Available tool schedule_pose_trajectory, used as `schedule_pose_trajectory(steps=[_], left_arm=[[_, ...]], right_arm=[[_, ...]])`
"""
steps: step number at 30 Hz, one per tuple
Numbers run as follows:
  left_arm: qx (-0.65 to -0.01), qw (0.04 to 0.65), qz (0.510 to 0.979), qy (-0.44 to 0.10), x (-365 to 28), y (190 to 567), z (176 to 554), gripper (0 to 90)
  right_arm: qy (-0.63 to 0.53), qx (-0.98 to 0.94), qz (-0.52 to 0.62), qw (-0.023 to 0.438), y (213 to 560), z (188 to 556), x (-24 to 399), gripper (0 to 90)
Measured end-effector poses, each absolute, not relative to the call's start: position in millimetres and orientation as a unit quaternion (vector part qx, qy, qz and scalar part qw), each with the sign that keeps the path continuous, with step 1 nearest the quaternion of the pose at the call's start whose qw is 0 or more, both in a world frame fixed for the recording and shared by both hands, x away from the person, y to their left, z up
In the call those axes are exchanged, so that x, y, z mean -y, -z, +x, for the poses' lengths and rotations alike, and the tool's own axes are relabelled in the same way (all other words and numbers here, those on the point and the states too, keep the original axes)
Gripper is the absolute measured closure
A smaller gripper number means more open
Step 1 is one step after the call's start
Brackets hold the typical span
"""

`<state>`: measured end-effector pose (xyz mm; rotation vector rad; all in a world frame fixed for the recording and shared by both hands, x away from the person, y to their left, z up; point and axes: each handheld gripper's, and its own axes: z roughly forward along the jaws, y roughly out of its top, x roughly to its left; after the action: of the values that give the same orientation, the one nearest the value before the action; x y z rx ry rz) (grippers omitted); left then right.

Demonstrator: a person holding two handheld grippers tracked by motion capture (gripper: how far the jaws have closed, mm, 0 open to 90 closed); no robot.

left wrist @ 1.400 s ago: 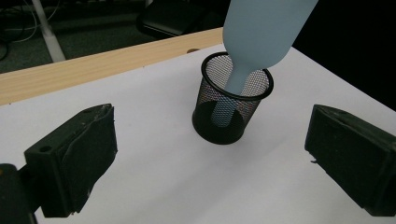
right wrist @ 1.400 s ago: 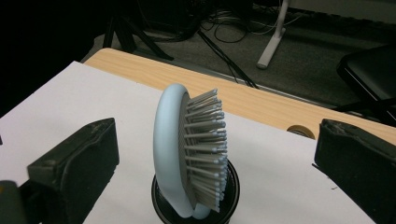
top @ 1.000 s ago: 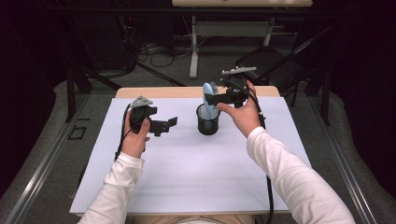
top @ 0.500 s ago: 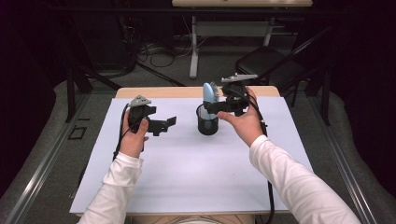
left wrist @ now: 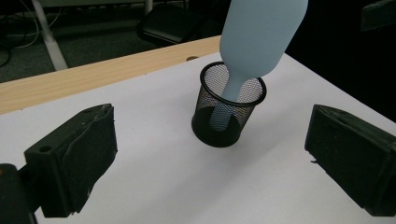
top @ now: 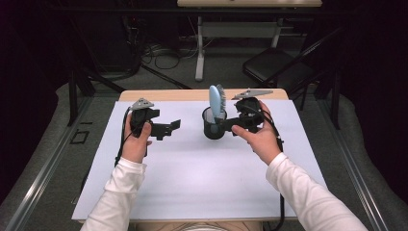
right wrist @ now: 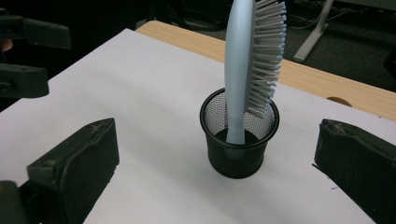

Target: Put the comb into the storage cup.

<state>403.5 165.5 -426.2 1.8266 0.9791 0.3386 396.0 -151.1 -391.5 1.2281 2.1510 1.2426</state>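
Right claw (top: 225,126) withdrawn, agape beside hairbrush (top: 216,102) in cup (top: 214,129).

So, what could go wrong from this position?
The hairbrush stands handle-down in the small mesh cup with its heavy head high above the rim, so the cup may tip. The open right gripper sits very near the cup; a careless pull away might knock it over.

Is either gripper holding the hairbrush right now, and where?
Neither. Both grippers are open; the hairbrush stands handle-down in the mesh cup.
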Motion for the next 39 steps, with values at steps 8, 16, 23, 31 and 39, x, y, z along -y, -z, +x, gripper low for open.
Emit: schedule_pose_trajectory(steps=[8,16,23,31,39], left_arm=[[-0.401,0.494,0.758,-0.142,-162.0,423.3,400.6,2.4],[-0.395,0.483,0.769,-0.139,-162.4,426.5,397.3,2.4],[-0.391,0.471,0.778,-0.139,-168.2,428.8,392.6,2.1],[-0.393,0.468,0.78,-0.135,-181.7,432.1,382.3,2.1],[-0.407,0.469,0.771,-0.141,-203.3,438.5,371.8,1.7]], right_arm=[[-0.451,-0.755,0.442,0.174,400.9,384.3,163.0,0.0],[-0.439,-0.756,0.448,0.189,412.9,374.6,174.0,0.0],[-0.438,-0.752,0.453,0.194,418.7,364.8,184.9,0.0],[-0.439,-0.741,0.471,0.194,425.6,354.8,205.3,0.0],[-0.43,-0.733,0.486,0.206,440.8,342.1,224.4,0.0]])
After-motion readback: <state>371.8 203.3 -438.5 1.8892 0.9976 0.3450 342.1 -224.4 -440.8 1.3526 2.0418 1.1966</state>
